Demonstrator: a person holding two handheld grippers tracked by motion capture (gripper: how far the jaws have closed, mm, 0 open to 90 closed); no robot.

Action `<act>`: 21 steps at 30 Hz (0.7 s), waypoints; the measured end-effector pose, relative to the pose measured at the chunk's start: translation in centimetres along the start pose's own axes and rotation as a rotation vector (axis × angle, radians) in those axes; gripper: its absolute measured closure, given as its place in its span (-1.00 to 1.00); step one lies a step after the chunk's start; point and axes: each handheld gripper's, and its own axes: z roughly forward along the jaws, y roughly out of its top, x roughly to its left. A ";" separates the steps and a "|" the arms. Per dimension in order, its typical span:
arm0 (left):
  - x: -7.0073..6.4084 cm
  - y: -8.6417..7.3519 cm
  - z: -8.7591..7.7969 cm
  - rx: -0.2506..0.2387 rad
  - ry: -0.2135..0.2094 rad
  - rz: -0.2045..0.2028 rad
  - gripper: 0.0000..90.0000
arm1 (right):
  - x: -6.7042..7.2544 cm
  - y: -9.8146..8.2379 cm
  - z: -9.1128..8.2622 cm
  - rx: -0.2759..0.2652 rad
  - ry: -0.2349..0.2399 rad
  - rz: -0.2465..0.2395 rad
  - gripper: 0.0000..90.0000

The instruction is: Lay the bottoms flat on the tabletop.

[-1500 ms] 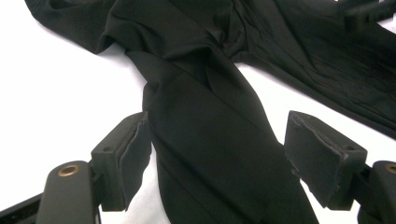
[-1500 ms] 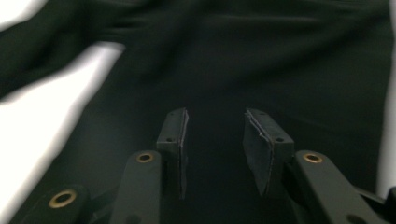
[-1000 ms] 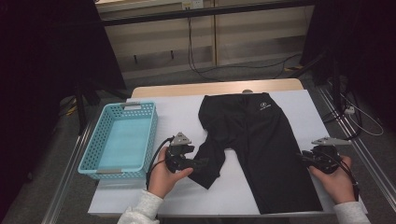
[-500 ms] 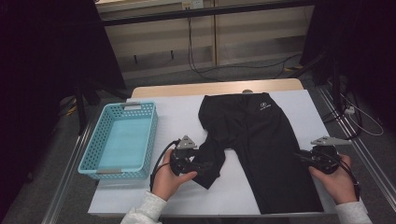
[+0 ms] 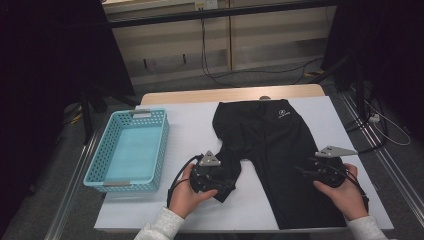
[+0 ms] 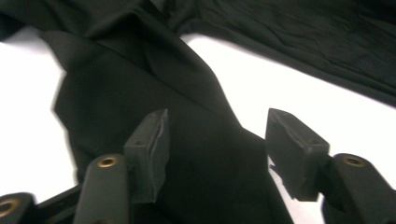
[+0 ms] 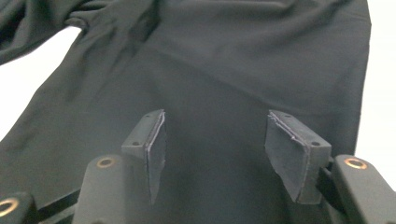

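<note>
- A blue basket (image 5: 129, 150) stood along the left edge of the white tabletop (image 5: 190, 130), well apart from the black shorts (image 5: 272, 150).
- Bare tabletop lay open between basket and shorts.
- A white strip ran free between the shorts' two legs.
- The right margin beside the shorts stayed unobstructed.

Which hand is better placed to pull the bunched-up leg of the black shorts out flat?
Left. The left gripper sits at the folded leg of the black shorts, its jaws just closing with cloth between them. The right gripper, just opening, lies over the other leg, which is already flat.
</note>
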 end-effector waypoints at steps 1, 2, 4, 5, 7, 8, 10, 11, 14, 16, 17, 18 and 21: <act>-0.1 0.0 0.1 0.005 -0.006 0.008 -0.05 | 0.2 0.1 0.1 0.003 0.003 -0.003 -0.15; -0.3 0.0 0.1 0.011 -0.012 0.010 0.01 | 0.3 0.1 0.1 0.001 0.005 -0.007 -0.15; -0.5 -0.1 0.4 0.022 -0.014 0.003 0.06 | 0.6 0.2 0.1 -0.001 0.010 -0.012 -0.15; -0.6 -0.2 0.6 0.034 -0.019 0.003 0.13 | 0.7 0.3 0.2 0.000 0.011 -0.014 -0.16; -1.0 -0.4 1.1 0.056 -0.024 0.014 0.15 | 0.8 0.3 0.3 0.003 0.015 -0.015 -0.16; -1.1 -0.4 1.2 0.045 -0.023 0.024 0.14 | 0.8 0.3 0.4 0.005 0.016 -0.016 -0.16; -1.4 -0.2 1.3 0.054 -0.022 0.031 0.18 | 0.9 0.3 0.4 0.006 0.018 -0.017 -0.16; -1.5 -0.2 1.3 0.053 -0.015 0.037 0.26 | 0.9 0.3 0.4 0.008 0.018 -0.015 -0.16; -1.4 -0.2 1.2 0.063 -0.012 0.026 0.53 | 1.0 0.3 0.5 0.008 0.018 -0.022 -0.16; -1.1 -0.3 1.1 0.060 -0.016 0.006 0.76 | 1.1 0.3 0.5 0.010 0.022 -0.025 -0.16; -1.1 -0.3 1.1 0.061 -0.014 0.000 0.83 | 1.1 0.3 0.5 0.010 0.023 -0.026 -0.16; -1.0 -0.3 1.0 0.066 -0.018 -0.004 0.88 | 1.1 0.3 0.5 0.010 0.025 -0.025 -0.16; -0.8 -0.3 1.0 0.062 -0.029 -0.028 0.94 | 1.0 0.3 0.5 0.010 0.025 -0.022 -0.18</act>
